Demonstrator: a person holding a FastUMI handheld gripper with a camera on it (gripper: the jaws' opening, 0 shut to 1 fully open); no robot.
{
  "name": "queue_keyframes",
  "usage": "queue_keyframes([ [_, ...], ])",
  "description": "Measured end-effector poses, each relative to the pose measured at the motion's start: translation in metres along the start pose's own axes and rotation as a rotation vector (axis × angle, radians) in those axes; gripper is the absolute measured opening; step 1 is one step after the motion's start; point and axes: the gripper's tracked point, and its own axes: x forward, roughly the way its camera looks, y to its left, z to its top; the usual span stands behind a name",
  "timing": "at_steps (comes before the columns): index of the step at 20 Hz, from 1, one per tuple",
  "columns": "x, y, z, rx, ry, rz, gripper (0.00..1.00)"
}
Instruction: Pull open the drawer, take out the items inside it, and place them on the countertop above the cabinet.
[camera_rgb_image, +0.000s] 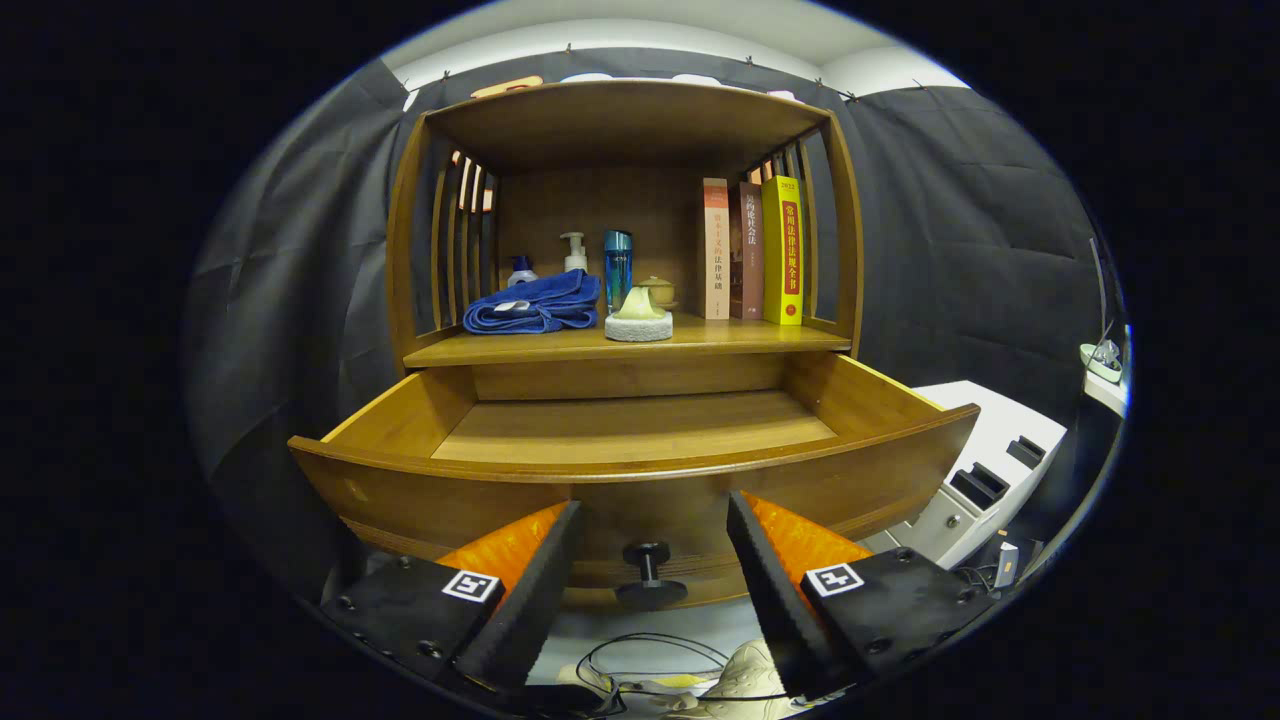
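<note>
While the curved-front brown wooden drawer (640, 470) stands pulled out toward the camera, its flat wooden floor shows bare, and its small dark round knob (650, 572) sits in the gap between the two fingers, low on the drawer's front panel. The gripper (650, 560) is spread wide, its fingers released and apart, one on each side of the knob with clear space between each finger and the knob; neither finger presses on it, and nothing is held. The fingertips reach up to about the drawer's front face, though whether they touch the wood cannot be told.

Beyond the fingers and above the open drawer lies the wooden counter (740, 338) of the brown slatted-sided cabinet (845, 230), roofed by a top shelf. On the counter, toward the left, rests a folded dark blue towel (535, 305). Just beside it, near the middle and close to the counter's front edge, sits a round white dish holding a pale yellowish lump (639, 318). Behind these stand a small blue-capped bottle (520, 270), a white pump bottle (574, 252), a tall translucent blue bottle (617, 268) and a small tan lidded pot (657, 290). To the right, three upright books (750, 250) stand side by side: one pale with an orange top, one dark brown, one bright yellow.

Right of the drawer sits a white boxy unit with dark slots (990, 470). Below the fingers, black cables (650, 655) and a light-coloured shoe (745, 680) lie on the floor.
</note>
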Motion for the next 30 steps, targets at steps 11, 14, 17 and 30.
queue_keyframes([
  [11, 0.003, 0.0, 0.001, 0.006, 0.0, 0.006, 0.96],
  [14, 0.007, 0.0, 0.002, 0.005, -0.002, -0.001, 0.96],
  [17, 0.012, 0.001, 0.003, 0.005, -0.001, -0.005, 0.96],
  [30, 0.052, 0.002, 0.017, 0.012, -0.011, -0.021, 0.96],
])
